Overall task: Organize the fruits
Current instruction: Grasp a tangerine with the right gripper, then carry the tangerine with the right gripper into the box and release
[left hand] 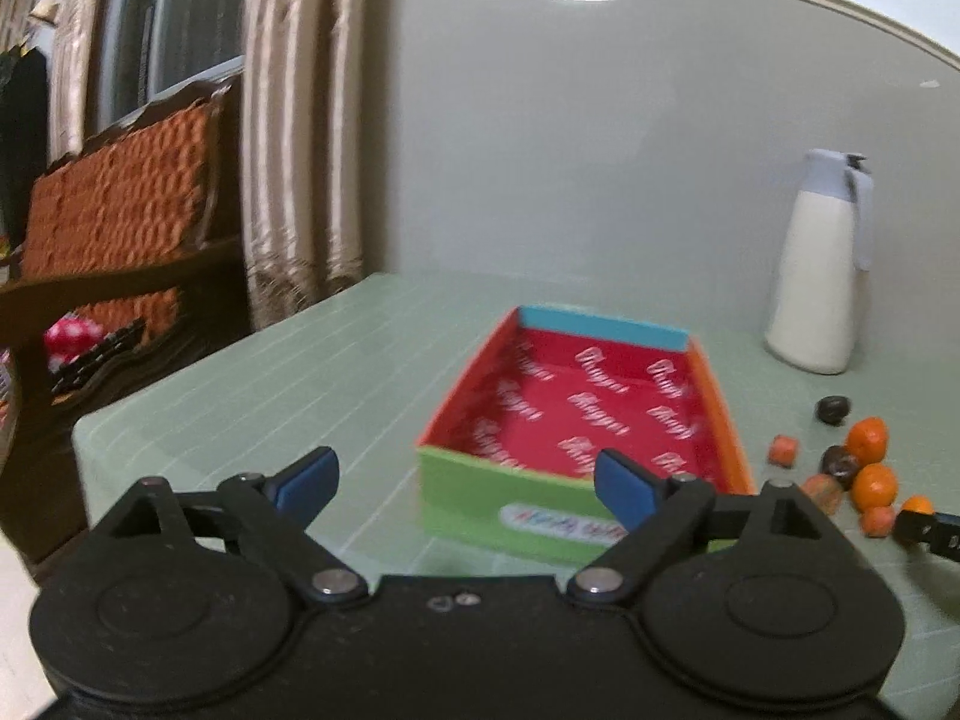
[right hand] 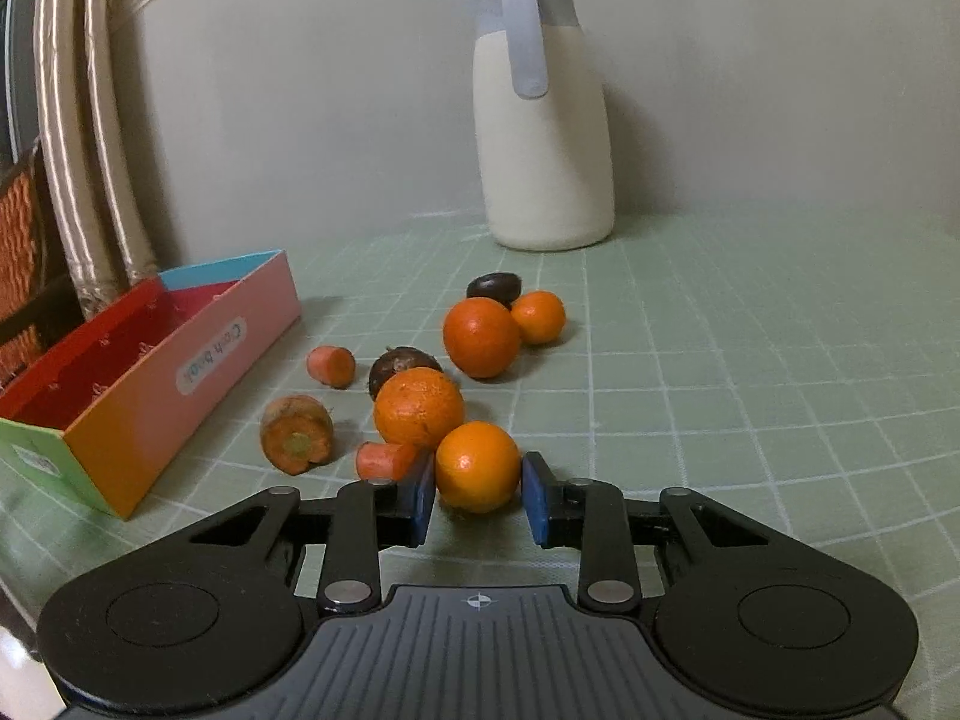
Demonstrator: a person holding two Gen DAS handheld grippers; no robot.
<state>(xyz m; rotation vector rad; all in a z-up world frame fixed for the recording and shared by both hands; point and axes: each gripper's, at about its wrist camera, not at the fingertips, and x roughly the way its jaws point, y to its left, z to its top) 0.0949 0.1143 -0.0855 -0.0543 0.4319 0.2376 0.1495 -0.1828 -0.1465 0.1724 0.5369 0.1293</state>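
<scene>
A: You're looking over a green gridded tablecloth [right hand: 750, 360], soft and flat, with the smooth white jug [right hand: 543, 138] standing at the back. The cardboard box [right hand: 180, 354], stiff and glossy, is sitting left of the fruit.

B: And the grippers?

A: Your left gripper [left hand: 462, 480] is hanging spread, nothing between its pads, before the box. Your right gripper [right hand: 477, 495] is straddling the nearest orange [right hand: 477, 465], pads apparently pinching its sides.

B: How is it handling?

A: Likely round, firm, pebbly-skinned, prone to rolling; you're wanting its widest middle
</scene>
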